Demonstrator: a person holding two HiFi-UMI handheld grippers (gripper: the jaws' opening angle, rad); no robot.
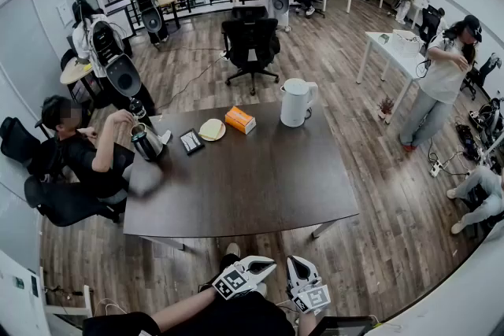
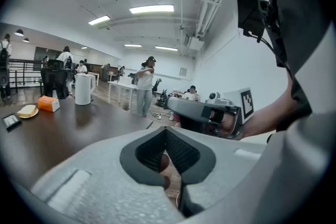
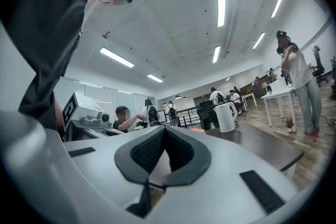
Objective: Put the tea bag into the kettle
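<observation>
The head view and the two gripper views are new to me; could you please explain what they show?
A person holds a two-jaw gripper in each hand. The left gripper and right gripper each carry a camera looking along their own jaws: both are shut, holding nothing. The head view looks down from the person's head onto a dark table with a white kettle, an orange box, a small plate and, by a seated person, a metal pot.
</observation>
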